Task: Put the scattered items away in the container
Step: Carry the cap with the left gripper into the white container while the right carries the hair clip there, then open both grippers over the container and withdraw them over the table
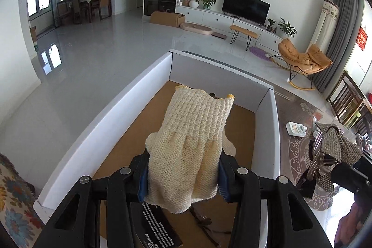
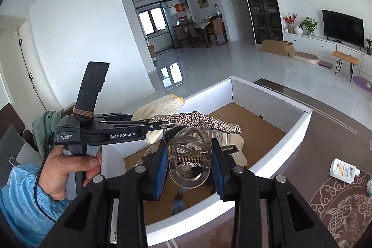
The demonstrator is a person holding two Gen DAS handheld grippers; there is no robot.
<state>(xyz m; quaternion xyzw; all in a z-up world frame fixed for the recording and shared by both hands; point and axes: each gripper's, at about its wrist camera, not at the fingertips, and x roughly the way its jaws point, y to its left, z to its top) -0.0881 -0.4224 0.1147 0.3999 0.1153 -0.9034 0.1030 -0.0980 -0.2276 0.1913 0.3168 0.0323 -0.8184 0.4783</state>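
- Two tools grip items above the white cardboard box point(image 1: 111, 108).
- Left tool point(image 1: 183, 180): clamped on a cream knitted glove point(image 1: 195, 131).
- Right tool point(image 2: 189, 169): pinching a clear rhinestone hair clip point(image 2: 190, 131), at 12 o'clock.

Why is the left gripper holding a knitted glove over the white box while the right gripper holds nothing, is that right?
Not quite. The left gripper does hold the cream knitted glove over the white box, but the right gripper is not empty. The right wrist view shows its fingers clamped on a clear hair claw clip with a rhinestone bow.
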